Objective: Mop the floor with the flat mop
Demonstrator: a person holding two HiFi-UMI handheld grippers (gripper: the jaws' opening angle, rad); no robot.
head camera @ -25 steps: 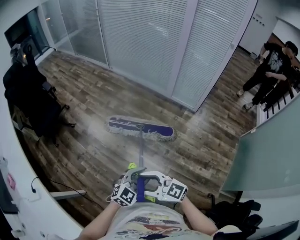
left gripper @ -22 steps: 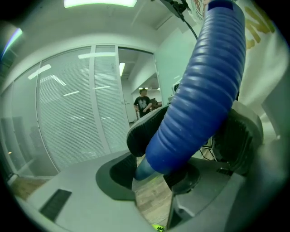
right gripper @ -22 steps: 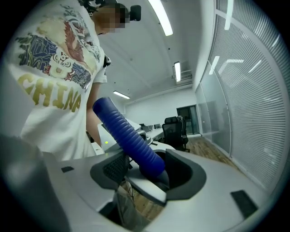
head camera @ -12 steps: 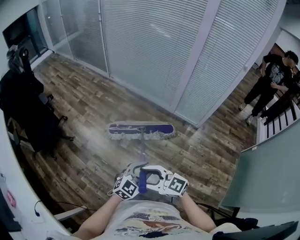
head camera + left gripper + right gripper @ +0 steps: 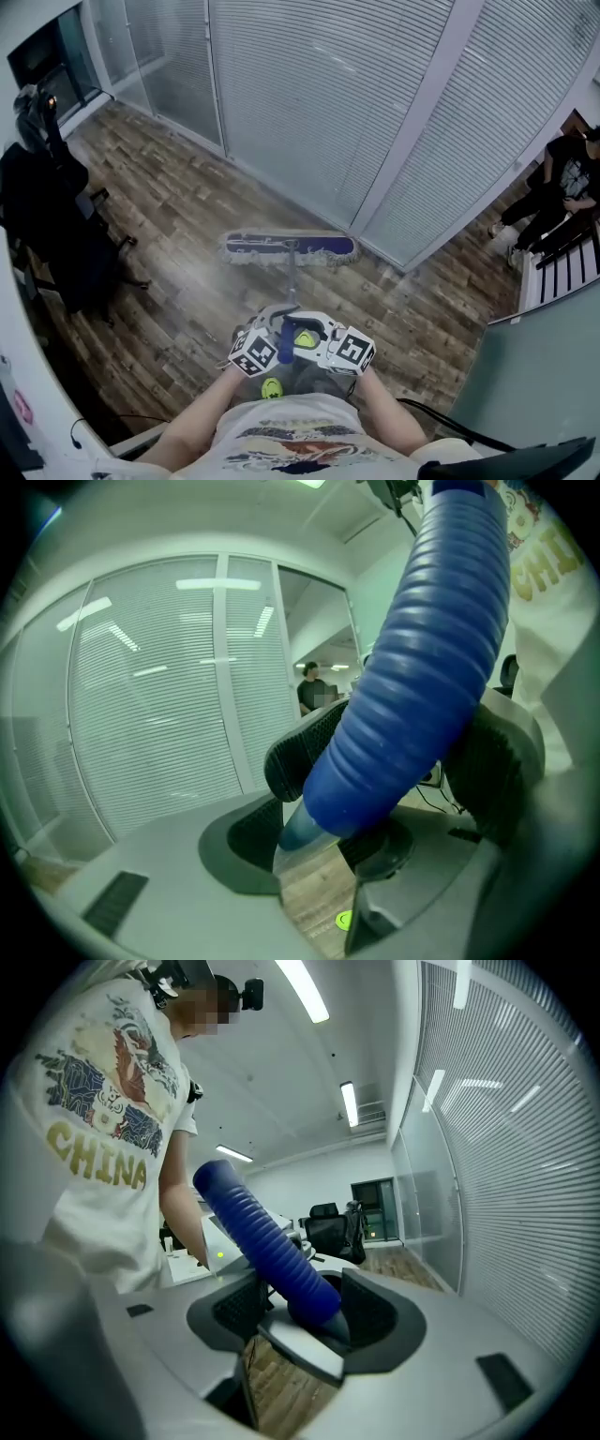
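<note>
— Tongs first; what are the two pairs doing?

— Left tongs (image 5: 394, 761) are clamping the ribbed blue grip (image 5: 422, 649) of the flat mop (image 5: 290, 286), both pads pressing on it; right tongs (image 5: 305, 1302) are squeezing the same grip just beside them, closed on it as well; in the head view the two pairs are sitting side by side close to the person's chest, with the grip rising between them.

— And where is the mop's head lying?

— Mop head (image 5: 289, 249) is lying flat on the wooden floor (image 5: 169, 281), out ahead of the tongs and near the floor's far edge, where the glass wall with blinds (image 5: 309, 103) is standing; the thin pole is slanting down from the grip to the head's middle.

— Is anything else showing?

— A dark office chair (image 5: 52, 225) draped in black is standing at the floor's left edge; a person in dark clothes (image 5: 562, 187) is showing toward the far right corner, well apart from the mop.
</note>
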